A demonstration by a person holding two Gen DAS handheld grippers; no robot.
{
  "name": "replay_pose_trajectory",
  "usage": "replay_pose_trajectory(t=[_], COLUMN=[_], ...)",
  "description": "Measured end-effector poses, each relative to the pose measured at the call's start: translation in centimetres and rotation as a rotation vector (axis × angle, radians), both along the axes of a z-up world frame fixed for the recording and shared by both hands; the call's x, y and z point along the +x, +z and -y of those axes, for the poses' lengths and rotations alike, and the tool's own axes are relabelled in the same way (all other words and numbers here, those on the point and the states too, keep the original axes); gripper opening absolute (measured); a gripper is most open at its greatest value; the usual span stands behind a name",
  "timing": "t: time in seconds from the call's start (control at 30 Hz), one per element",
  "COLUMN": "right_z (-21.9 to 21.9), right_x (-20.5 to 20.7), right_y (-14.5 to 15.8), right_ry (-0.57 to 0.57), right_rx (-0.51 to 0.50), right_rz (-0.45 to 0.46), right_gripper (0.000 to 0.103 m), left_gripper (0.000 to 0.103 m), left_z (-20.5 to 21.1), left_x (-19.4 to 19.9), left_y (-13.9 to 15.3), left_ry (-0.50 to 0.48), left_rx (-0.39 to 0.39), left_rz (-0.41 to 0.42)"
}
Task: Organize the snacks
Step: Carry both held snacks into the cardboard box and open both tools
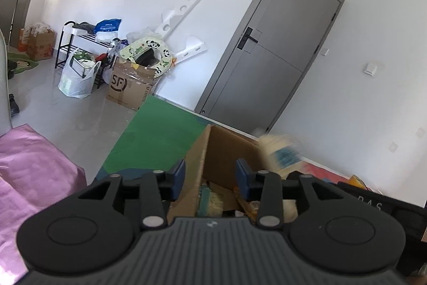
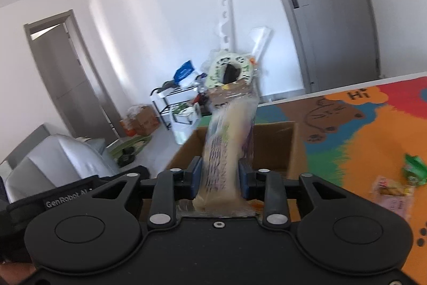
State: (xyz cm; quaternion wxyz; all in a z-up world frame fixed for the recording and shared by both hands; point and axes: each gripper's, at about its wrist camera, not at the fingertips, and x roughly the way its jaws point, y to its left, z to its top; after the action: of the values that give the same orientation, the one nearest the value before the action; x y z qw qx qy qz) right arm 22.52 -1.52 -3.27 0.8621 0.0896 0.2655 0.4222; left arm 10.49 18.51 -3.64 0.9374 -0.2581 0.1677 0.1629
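Note:
An open cardboard box [image 2: 275,146] stands on a colourful play mat [image 2: 373,140]. In the right wrist view a clear-wrapped cream snack packet [image 2: 226,146] stands upright between the blue pads [image 2: 196,178], streaked with blur, over the box. My right gripper [image 2: 220,179] is open, its pads close beside the packet. In the left wrist view my left gripper [image 1: 210,178] is open and empty over the box's [image 1: 226,148] near wall. Several snacks [image 1: 210,200] lie inside the box. The blurred packet [image 1: 280,151] shows at the box's right.
A green snack packet [image 2: 415,172] and a pinkish packet [image 2: 392,191] lie on the mat to the right. A pink cloth [image 1: 32,172] lies at the left. Beyond the mat stand an SF carton [image 1: 128,90], bags, a black rack [image 1: 80,44] and a grey door [image 1: 267,58].

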Motion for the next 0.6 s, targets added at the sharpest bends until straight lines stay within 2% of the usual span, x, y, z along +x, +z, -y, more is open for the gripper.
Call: replay_pose_trajectory(t=[0.03, 0.2, 0.27, 0.4, 0.47, 0.6], right_z=[0.0, 1.2, 2.1, 3.8, 5.0, 7.6], right_x=[-0.1, -0.5, -0.5, -0.5, -0.4, -0.3], right_y=[0.1, 0.2, 0.2, 0.2, 0.1, 0.0], right_ry=[-0.006, -0.027, -0.041, -0.087, -0.108, -0.154], right_rx=[0.002, -0.004, -0.007, 0.001, 0.007, 0.016], right_rz=[0.002, -0.002, -0.002, -0.004, -0.013, -0.016], right_gripper=[0.049, 0.05, 0.05, 0.055, 0.057, 0.066], left_gripper=[0.046, 0.057, 0.065, 0.071, 0.078, 0.086], left_z=[0.1, 0.7, 1.1, 2.3, 3.0, 4.8], left_x=[0.0, 0.0, 0.2, 1.0, 1.2, 1.4], left_y=[0.1, 0.3, 0.2, 0.3, 0.4, 0.7], left_ry=[0.003, -0.002, -0.008, -0.027, -0.036, -0.046], left_rx=[0.004, 0.015, 0.011, 0.022, 0.025, 0.053], left_rz=[0.0, 0.002, 0.004, -0.02, -0.028, -0.038])
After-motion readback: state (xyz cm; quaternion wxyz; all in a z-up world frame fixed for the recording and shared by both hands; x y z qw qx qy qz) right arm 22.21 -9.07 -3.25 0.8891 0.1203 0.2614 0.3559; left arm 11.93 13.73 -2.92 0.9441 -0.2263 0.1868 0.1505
